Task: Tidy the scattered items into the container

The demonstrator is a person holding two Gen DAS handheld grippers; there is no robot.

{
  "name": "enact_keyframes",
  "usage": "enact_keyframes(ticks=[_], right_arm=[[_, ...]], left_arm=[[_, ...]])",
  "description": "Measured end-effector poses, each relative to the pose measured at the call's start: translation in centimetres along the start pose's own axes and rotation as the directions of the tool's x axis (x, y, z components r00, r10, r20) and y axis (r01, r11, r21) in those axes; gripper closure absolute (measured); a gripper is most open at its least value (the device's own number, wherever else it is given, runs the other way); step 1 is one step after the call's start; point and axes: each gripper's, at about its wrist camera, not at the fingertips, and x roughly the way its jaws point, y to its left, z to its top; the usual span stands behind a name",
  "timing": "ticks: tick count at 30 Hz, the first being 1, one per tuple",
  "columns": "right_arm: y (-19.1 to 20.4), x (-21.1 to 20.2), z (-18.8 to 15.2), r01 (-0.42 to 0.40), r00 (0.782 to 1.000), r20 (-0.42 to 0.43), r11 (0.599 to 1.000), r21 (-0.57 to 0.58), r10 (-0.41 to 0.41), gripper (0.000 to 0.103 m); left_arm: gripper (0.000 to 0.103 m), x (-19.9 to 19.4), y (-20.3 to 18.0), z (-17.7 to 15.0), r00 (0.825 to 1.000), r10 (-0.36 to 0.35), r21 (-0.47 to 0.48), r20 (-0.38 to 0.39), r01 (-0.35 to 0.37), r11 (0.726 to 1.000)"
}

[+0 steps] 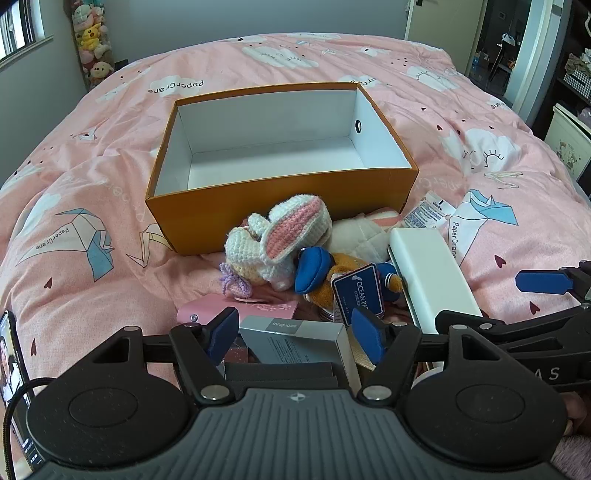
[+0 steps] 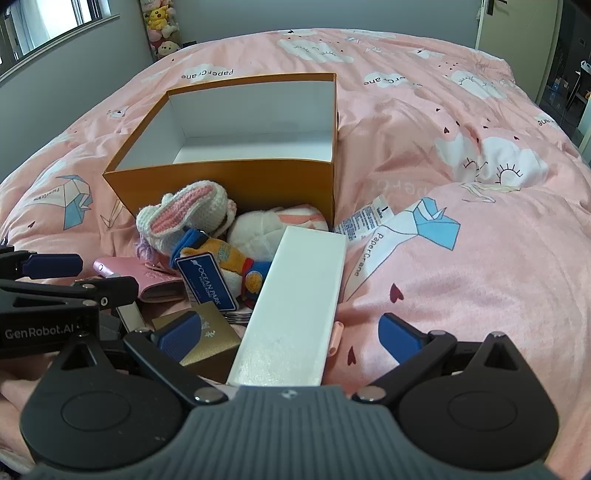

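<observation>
An orange shoebox (image 1: 280, 192) with a white inside sits open on a bed under a pink paper-crane quilt (image 1: 480, 110). A crocheted bunny (image 1: 280, 240), a blue-capped plush (image 2: 236, 258) and a long white box (image 2: 295, 306) lie against its near wall. Left tongs (image 1: 295, 338) and right tongs (image 2: 288, 338) gape wide, holding nothing. Grey walls, a window (image 2: 55, 29) and stacked plush toys (image 1: 92, 40) lie beyond.

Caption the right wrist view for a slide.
Open right gripper straddles a long white box; toys lie before the empty orange box.

Black gripper (image 1: 295, 336), blue pads (image 1: 221, 334)
</observation>
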Motion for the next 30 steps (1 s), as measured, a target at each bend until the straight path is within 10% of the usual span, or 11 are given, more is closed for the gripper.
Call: enact_keyframes(ticks=[30], right_arm=[[-0.27, 0.4, -0.09, -0.014, 1.0, -0.02, 1.0, 0.014, 0.014, 0.0]], left_arm=[[0.024, 0.28, -0.1, -0.13, 1.0, 0.005, 0.01, -0.014, -0.005, 1.0]])
